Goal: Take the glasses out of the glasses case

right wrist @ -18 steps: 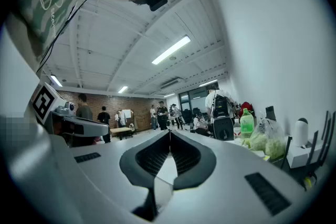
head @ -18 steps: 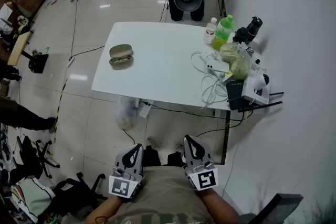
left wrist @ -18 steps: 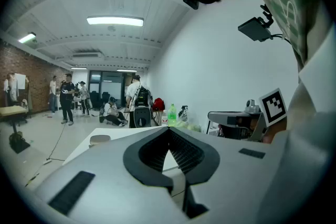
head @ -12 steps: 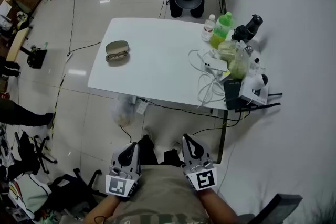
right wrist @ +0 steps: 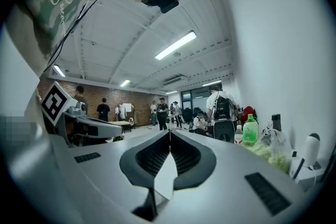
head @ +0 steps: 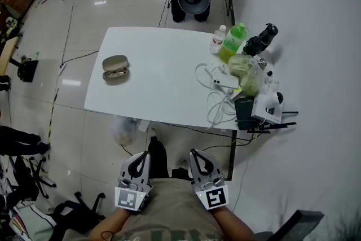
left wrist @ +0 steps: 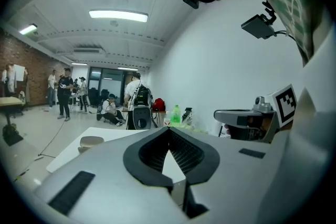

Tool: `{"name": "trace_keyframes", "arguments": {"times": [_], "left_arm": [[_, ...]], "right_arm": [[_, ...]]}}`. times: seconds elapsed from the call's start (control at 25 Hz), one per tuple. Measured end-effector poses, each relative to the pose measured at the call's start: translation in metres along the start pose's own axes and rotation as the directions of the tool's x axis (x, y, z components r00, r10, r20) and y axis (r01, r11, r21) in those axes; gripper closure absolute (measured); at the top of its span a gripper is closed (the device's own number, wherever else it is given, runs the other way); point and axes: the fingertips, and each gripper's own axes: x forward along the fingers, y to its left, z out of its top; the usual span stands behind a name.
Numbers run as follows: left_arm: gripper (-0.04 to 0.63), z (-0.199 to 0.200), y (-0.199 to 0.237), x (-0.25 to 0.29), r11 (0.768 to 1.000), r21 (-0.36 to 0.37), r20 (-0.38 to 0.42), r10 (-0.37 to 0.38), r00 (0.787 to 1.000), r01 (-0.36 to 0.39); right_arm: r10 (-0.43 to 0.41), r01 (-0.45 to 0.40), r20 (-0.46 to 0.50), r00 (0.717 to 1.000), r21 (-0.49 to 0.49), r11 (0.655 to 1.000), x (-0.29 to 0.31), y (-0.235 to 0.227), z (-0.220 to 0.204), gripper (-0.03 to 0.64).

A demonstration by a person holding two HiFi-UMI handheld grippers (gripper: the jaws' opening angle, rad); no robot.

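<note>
Both tongs clenched on nothing: left tongs point(head: 145, 155) and right tongs point(head: 196, 154) held low against the person's torso, well apart from the desk point(head: 163, 84), so likely pre-reach. Glasses case point(head: 115, 60) sits on the desk's left part, with glasses point(head: 117, 72) at its near edge; can't tell if they are inside an open half. Green bottle point(head: 232, 42) and cables point(head: 217, 104) crowd the right side.

A glossy pale tiled floor point(head: 90, 14) throws back the glare of the ceiling strip lights point(left wrist: 118, 16). A white table point(head: 163, 76) stands close to a plain white wall point(head: 316, 36) — opposite, far off, runs a brick wall point(left wrist: 34, 71), with dark glazing point(left wrist: 102, 78) at the room's far end.
</note>
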Motion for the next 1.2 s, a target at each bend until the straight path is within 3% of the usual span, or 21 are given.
{"name": "trace_keyframes", "arguments": {"times": [0.2,0.32,0.48,0.68,0.92,1.08,1.2], "left_arm": [[0.588,0.020,0.054,0.032,0.999,-0.004,0.037,0.034,0.999,-0.034],[0.588,0.031,0.081,0.050,1.000,-0.017,0.057,0.013,0.998,-0.012],[0.588,0.035,0.117,0.066,0.999,-0.040,0.043,-0.016,0.999,0.018],[0.588,0.038,0.172,0.076,0.997,-0.080,0.047,0.008,0.999,-0.004],[0.588,0.047,0.218,0.087,0.995,-0.088,0.092,-0.030,0.995,0.038],[0.588,0.035,0.238,0.090,0.991,-0.128,0.056,-0.023,0.998,0.030],[0.589,0.032,0.245,0.090,0.987,-0.158,0.056,-0.002,0.998,0.011]], "right_arm": [[-0.038,0.038,0.002,0.999,-0.033,0.999,0.052,-0.012,0.016,0.603],[-0.038,0.037,-0.022,0.999,-0.041,0.998,0.087,-0.009,0.017,0.603],[-0.024,0.022,-0.040,0.999,-0.058,0.998,0.131,-0.001,0.020,0.603],[-0.026,0.023,-0.053,0.998,-0.054,0.998,0.182,0.007,0.020,0.603],[-0.078,0.072,-0.037,0.996,-0.156,0.985,0.237,0.018,0.030,0.603],[-0.031,0.022,-0.066,0.997,-0.135,0.991,0.259,0.034,0.022,0.603],[0.009,-0.025,-0.092,0.996,-0.174,0.984,0.271,0.044,0.022,0.603]]}}
